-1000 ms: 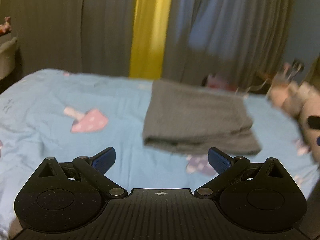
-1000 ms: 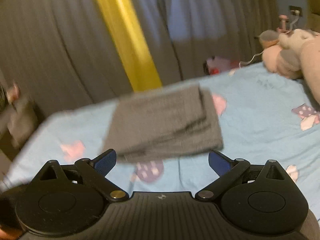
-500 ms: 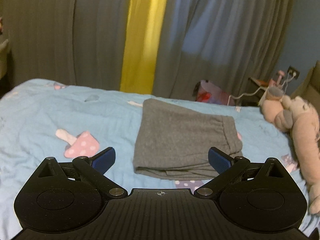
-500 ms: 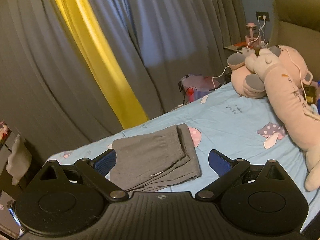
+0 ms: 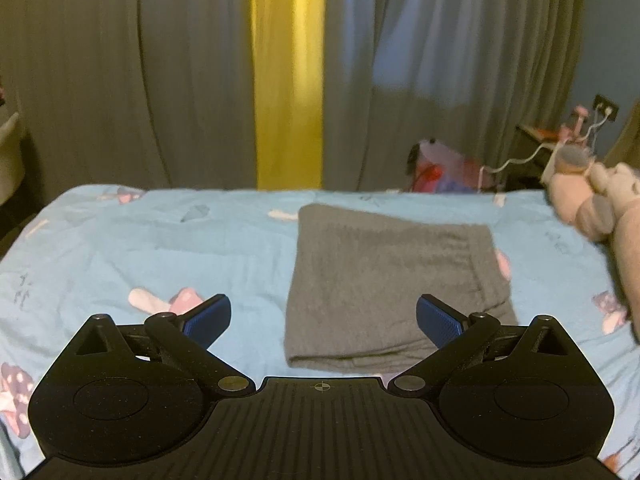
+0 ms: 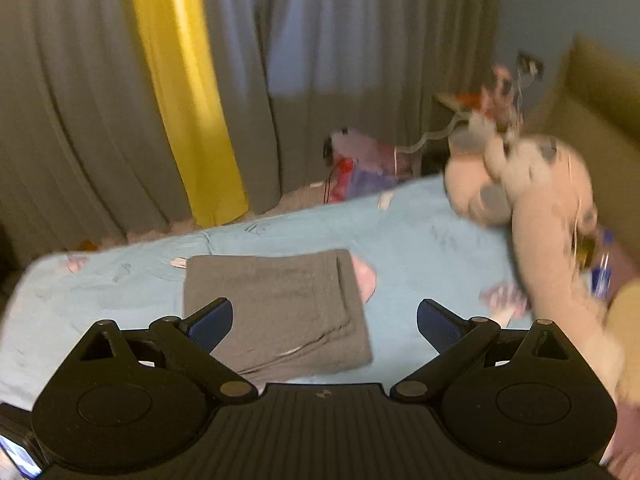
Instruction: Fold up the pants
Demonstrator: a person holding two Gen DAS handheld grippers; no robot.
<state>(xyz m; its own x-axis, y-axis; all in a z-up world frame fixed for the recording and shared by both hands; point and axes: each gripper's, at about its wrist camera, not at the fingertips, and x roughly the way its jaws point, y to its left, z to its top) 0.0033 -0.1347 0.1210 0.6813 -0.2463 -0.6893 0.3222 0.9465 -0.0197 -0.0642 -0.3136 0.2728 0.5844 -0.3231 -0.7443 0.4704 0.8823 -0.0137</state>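
The grey pants point(image 5: 384, 280) lie folded into a neat rectangle on the light blue bed sheet point(image 5: 140, 248). They also show in the right wrist view point(image 6: 276, 304). My left gripper point(image 5: 323, 320) is open and empty, held above the bed just short of the pants' near edge. My right gripper point(image 6: 325, 322) is open and empty too, held above the pants' right side, clear of the cloth.
A large pink plush toy point(image 6: 532, 216) lies along the right side of the bed, also in the left wrist view point(image 5: 600, 208). Grey curtains with a yellow strip point(image 5: 288, 80) hang behind the bed. A cluttered nightstand with cables point(image 5: 560, 140) stands at the back right.
Both grippers have drawn back and swung about above the bed, staying open and empty. The folded pants have not moved.
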